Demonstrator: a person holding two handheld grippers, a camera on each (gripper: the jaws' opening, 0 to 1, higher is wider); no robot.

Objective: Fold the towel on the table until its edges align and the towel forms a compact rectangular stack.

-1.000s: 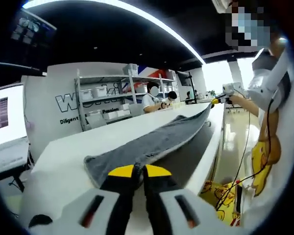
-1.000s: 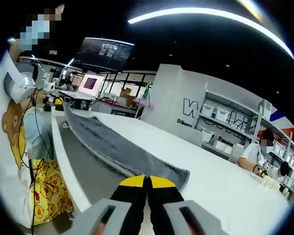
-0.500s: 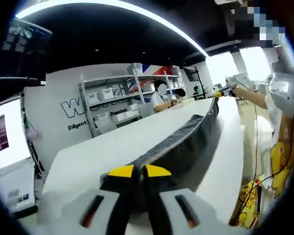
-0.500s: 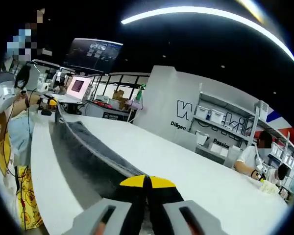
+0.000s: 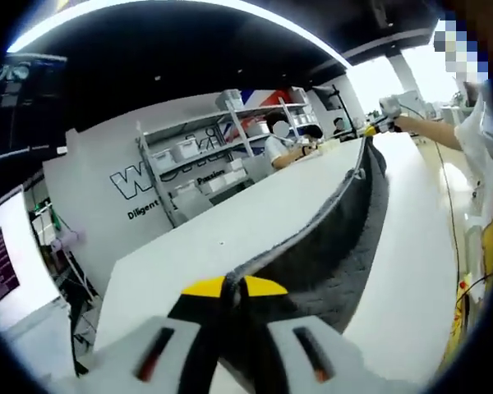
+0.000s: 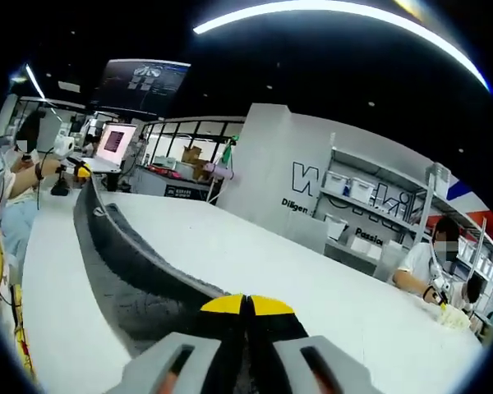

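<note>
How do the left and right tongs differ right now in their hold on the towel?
Little differs. The left tongs pinch one end of the grey towel; the right tongs pinch the opposite end. The towel runs rightward from the left tongs, leftward from the right tongs. Both are shut, yellow-tipped, over the white table.

We cannot see the towel corners inside either tool's closed jaws, nor the tabletop under it.

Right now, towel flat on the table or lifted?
Lifted: the towel hangs stretched between the left tongs and right tongs, sagging onto the table.
</note>
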